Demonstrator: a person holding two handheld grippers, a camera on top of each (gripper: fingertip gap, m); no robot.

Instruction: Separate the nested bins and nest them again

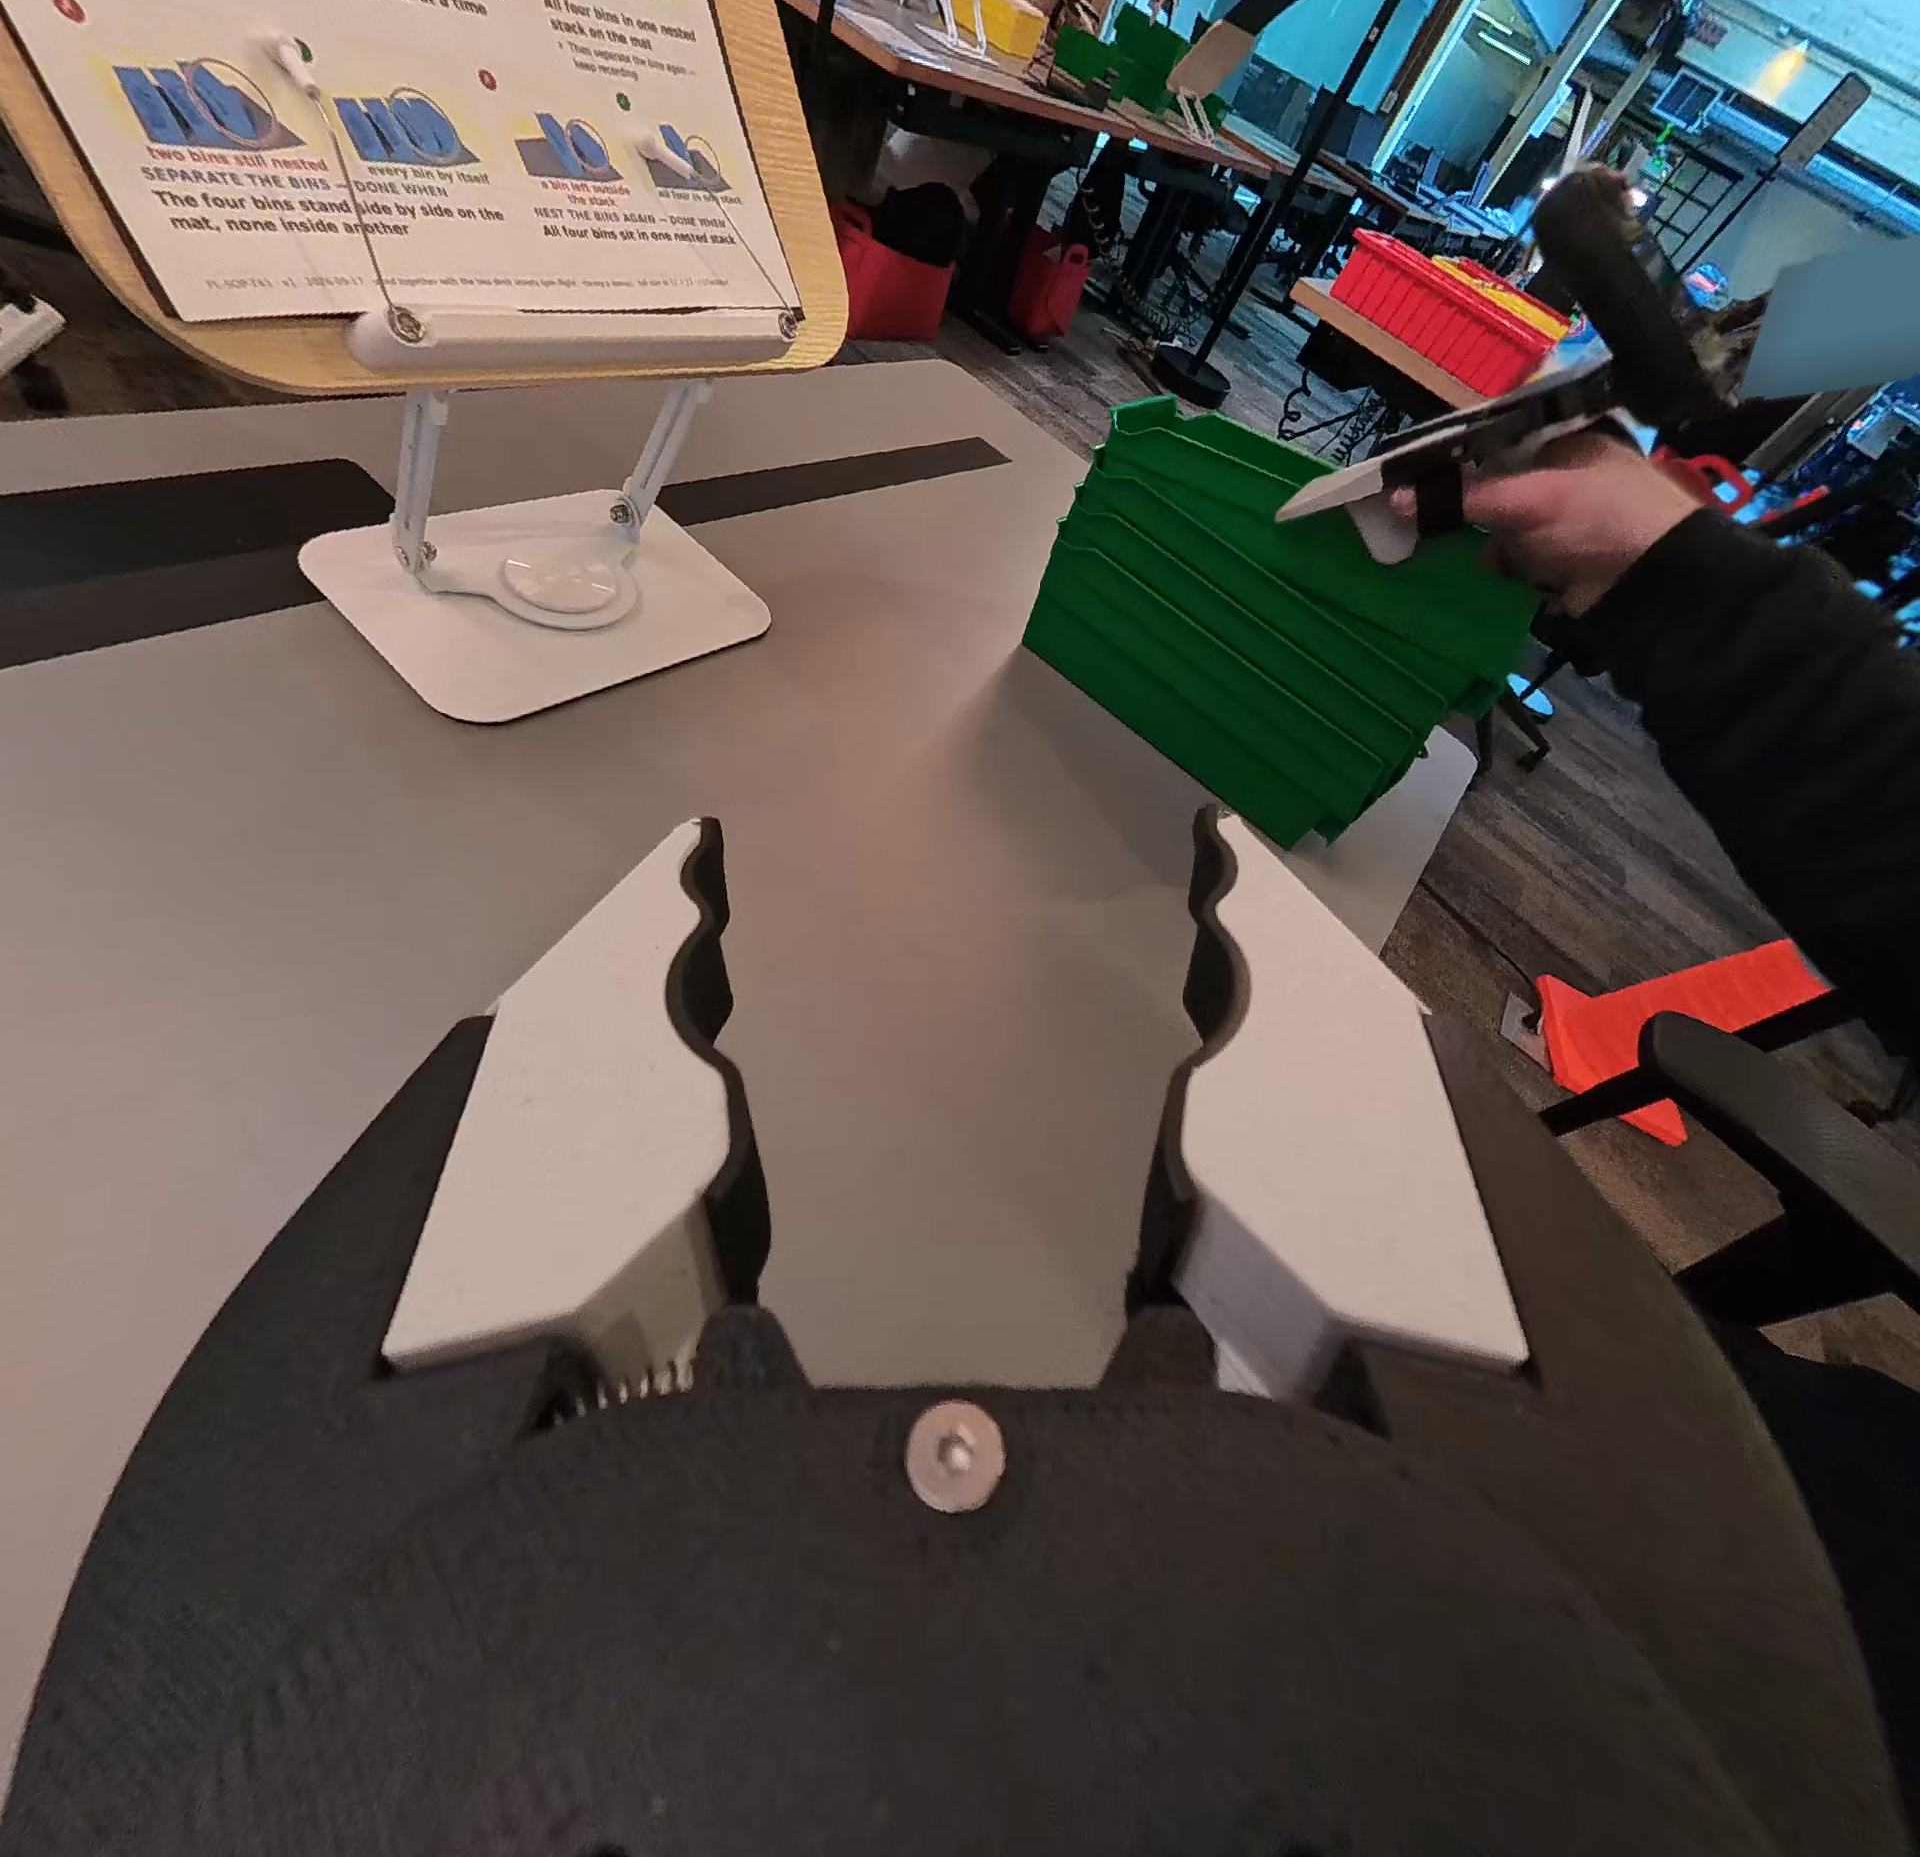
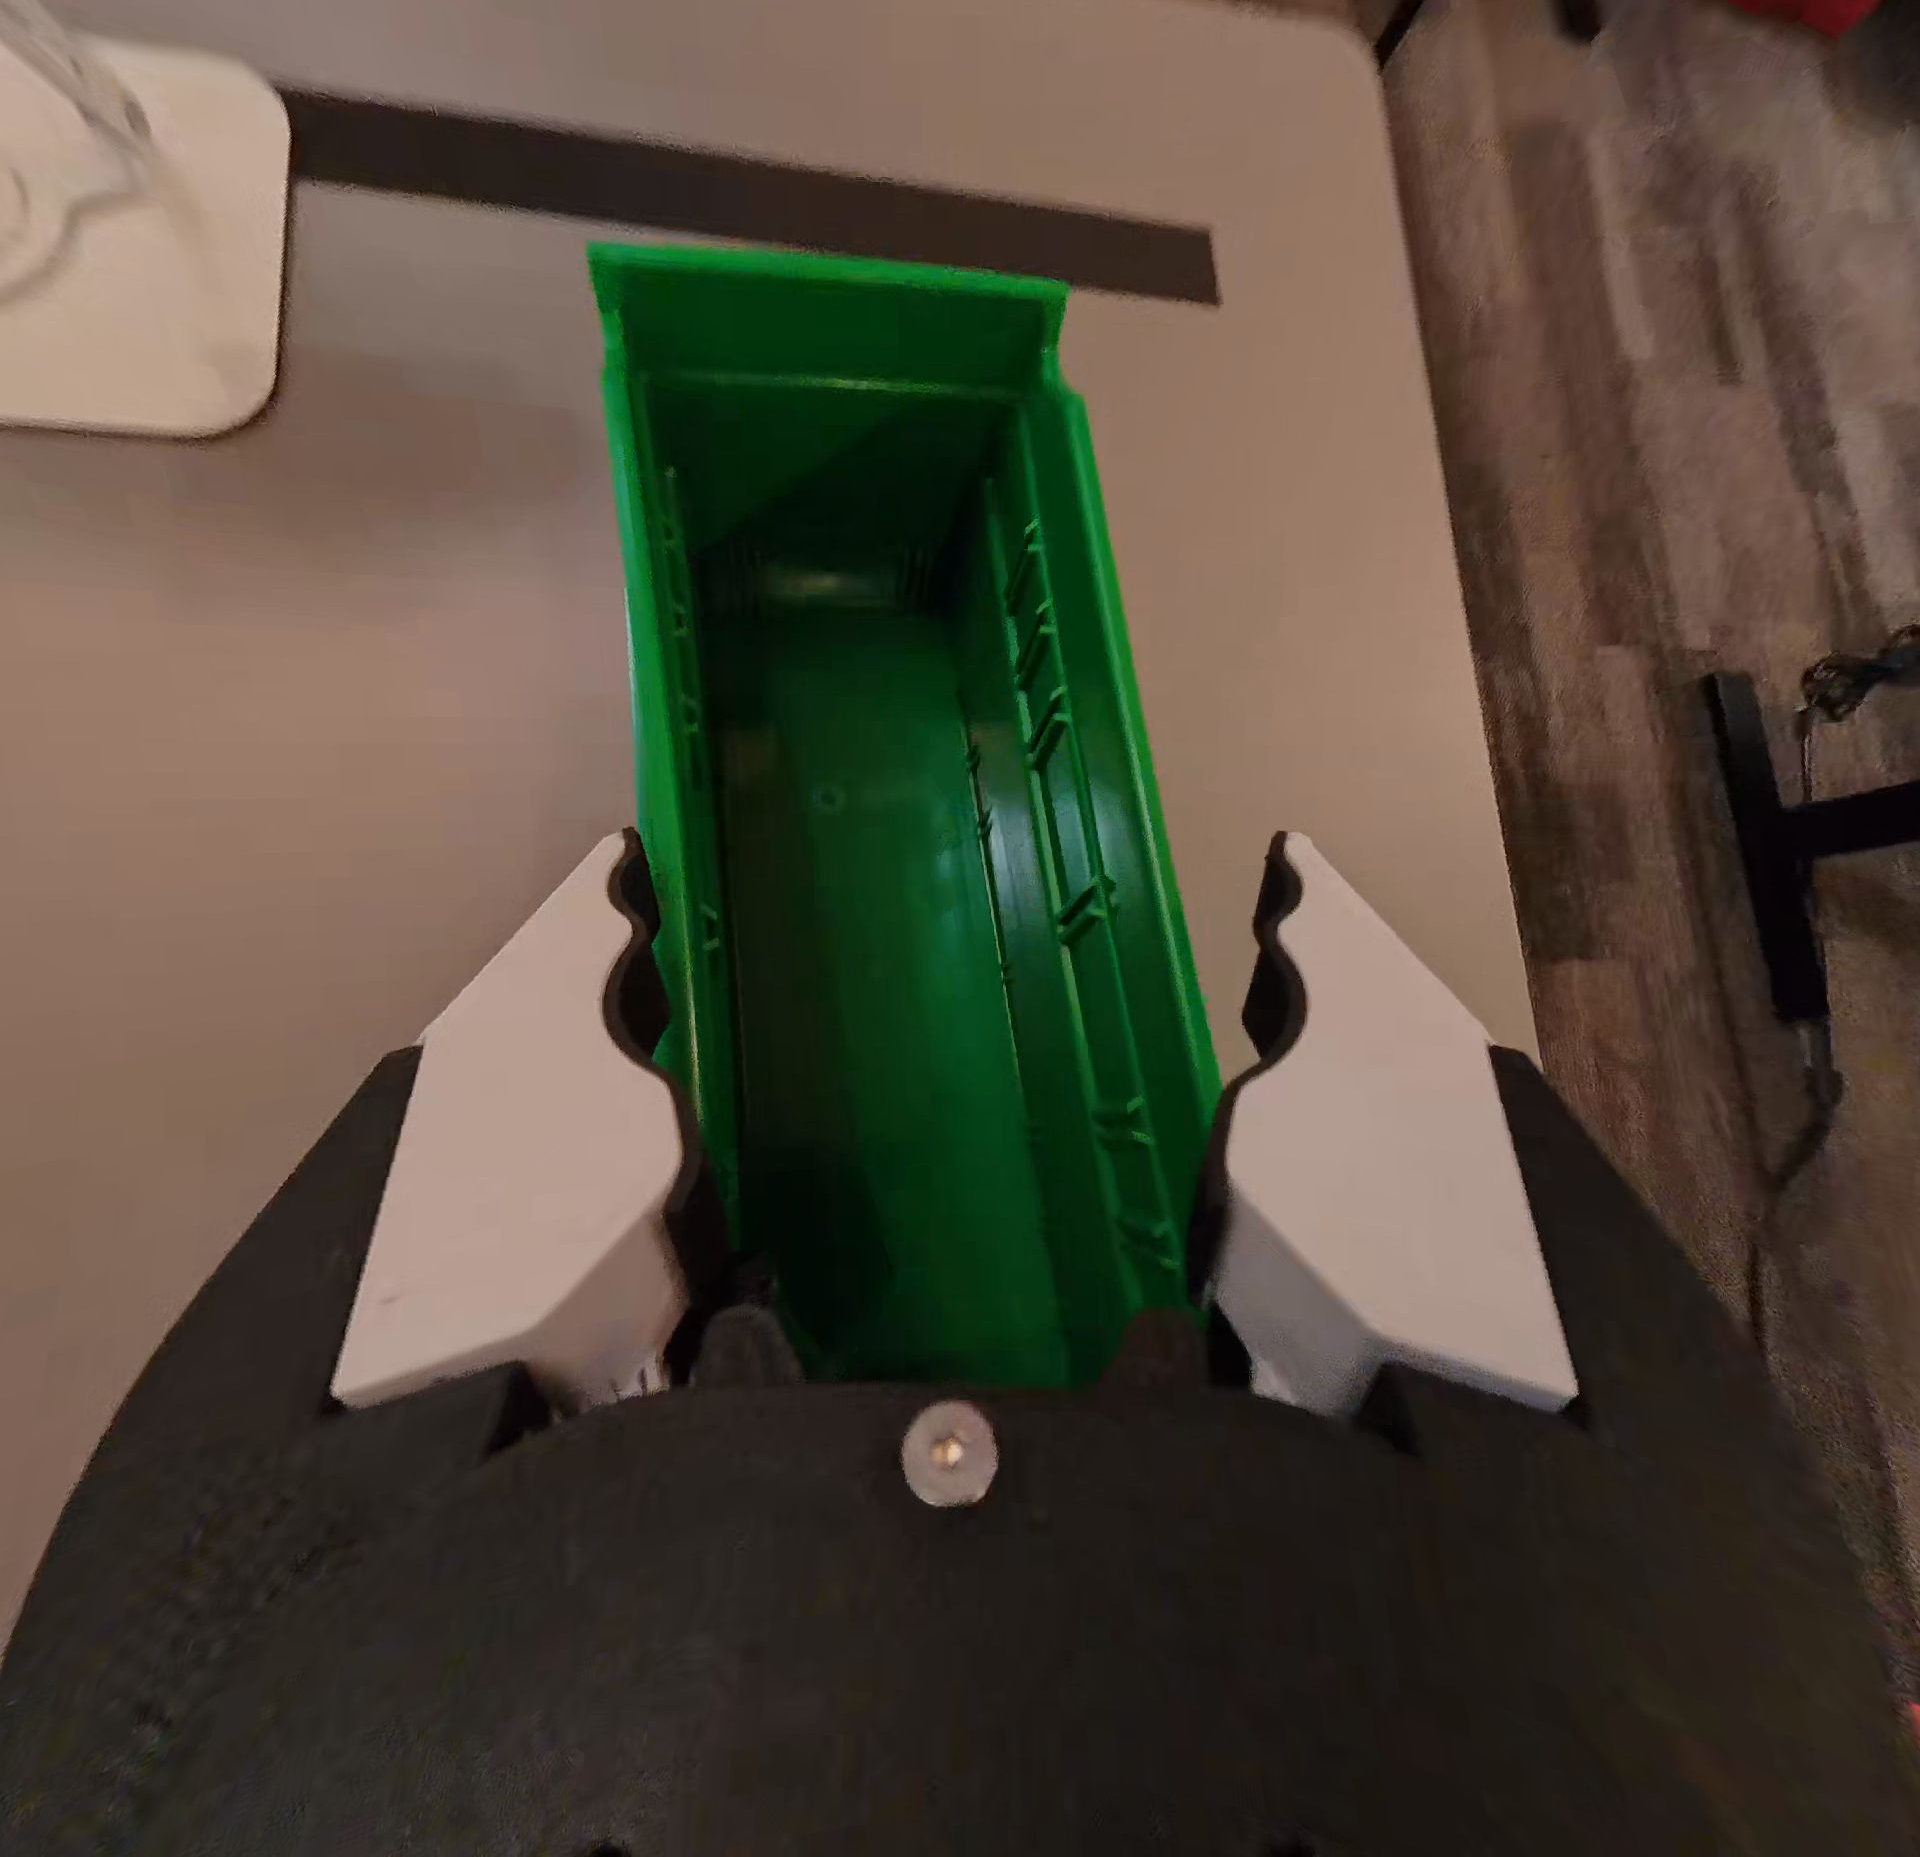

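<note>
A stack of nested green bins (image 1: pixel 1247 644) stands on the grey table (image 1: pixel 312 924) near its right edge. In the right wrist view I look down into the top bin (image 2: pixel 862 872), which is empty. My right gripper (image 2: pixel 951 841) is open above the stack's near end, one finger on each side of the bin walls. It also shows in the left wrist view (image 1: pixel 1340 514), held by a hand over the stack. My left gripper (image 1: pixel 956 825) is open and empty over bare table, left of the stack.
A white stand (image 1: pixel 540 612) with an instruction sheet (image 1: pixel 416 145) stands at the back left; its base shows in the right wrist view (image 2: pixel 135 249). A black strip (image 2: pixel 727 207) crosses the table behind the bins. The table's edge and floor (image 2: pixel 1662 457) lie right of the stack.
</note>
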